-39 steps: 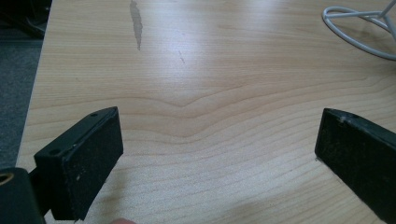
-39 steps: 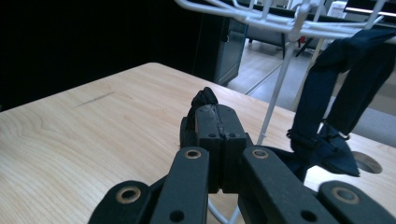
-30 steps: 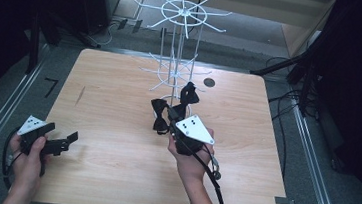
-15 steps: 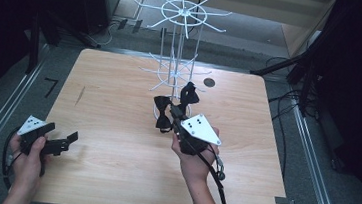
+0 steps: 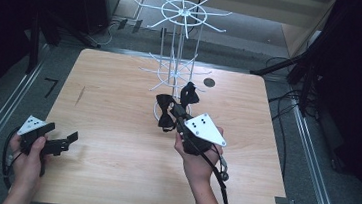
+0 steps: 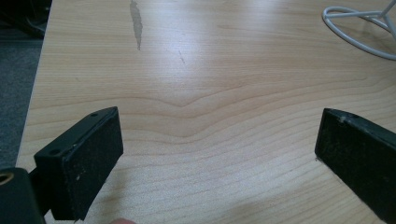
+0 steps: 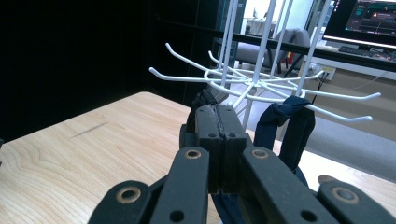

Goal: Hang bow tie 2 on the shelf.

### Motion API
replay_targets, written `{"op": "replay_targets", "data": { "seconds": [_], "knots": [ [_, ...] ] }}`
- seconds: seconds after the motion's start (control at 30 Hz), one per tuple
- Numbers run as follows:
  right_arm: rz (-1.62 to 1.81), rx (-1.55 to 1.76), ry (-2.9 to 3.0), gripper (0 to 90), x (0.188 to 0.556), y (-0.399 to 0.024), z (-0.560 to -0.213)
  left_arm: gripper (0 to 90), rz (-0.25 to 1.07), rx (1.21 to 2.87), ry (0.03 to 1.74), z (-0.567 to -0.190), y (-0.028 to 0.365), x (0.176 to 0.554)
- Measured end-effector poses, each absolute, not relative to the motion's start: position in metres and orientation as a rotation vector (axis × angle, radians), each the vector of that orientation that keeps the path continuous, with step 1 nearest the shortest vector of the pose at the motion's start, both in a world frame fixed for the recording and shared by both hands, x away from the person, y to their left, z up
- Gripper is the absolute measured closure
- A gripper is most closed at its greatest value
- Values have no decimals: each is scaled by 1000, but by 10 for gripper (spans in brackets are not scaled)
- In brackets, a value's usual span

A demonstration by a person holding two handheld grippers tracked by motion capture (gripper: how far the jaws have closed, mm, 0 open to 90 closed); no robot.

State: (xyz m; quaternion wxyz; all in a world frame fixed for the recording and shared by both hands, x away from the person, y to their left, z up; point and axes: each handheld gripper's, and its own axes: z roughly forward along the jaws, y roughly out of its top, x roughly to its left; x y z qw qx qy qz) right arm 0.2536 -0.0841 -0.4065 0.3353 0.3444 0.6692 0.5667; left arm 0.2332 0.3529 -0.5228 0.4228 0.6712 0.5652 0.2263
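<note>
A white wire rack point(image 5: 176, 56) with hooked arms stands at the table's far middle. My right gripper point(image 5: 174, 111) is shut on a black bow tie point(image 5: 166, 111) just in front of the rack's base. In the right gripper view its jaws point(image 7: 217, 128) are pressed together, the held bow tie point(image 7: 198, 103) peeks out behind them, and the rack's lower hooks point(image 7: 261, 84) are close ahead. A second dark bow tie point(image 5: 189, 93) point(image 7: 289, 126) hangs on a lower hook. My left gripper point(image 5: 62, 136) point(image 6: 219, 135) stands open over bare wood at the near left.
The wooden table point(image 5: 116, 126) has a grey streak point(image 6: 135, 23) at its left. The rack's round wire foot point(image 6: 359, 32) lies on it. A small dark round hole point(image 5: 209, 82) sits right of the rack. Cables and dark stands surround the table.
My right gripper has drifted slightly to the right with the bow tie in it, closer to the rack. The left gripper has stayed where it was.
</note>
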Motion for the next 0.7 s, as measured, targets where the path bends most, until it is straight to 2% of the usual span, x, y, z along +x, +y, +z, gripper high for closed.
{"op": "replay_targets", "data": {
  "seconds": [0.7],
  "knots": [
    [1486, 891, 1727, 900, 254, -88, -394, 14, 564, 1682, 1415, -523, 353, 233]
  ]
}}
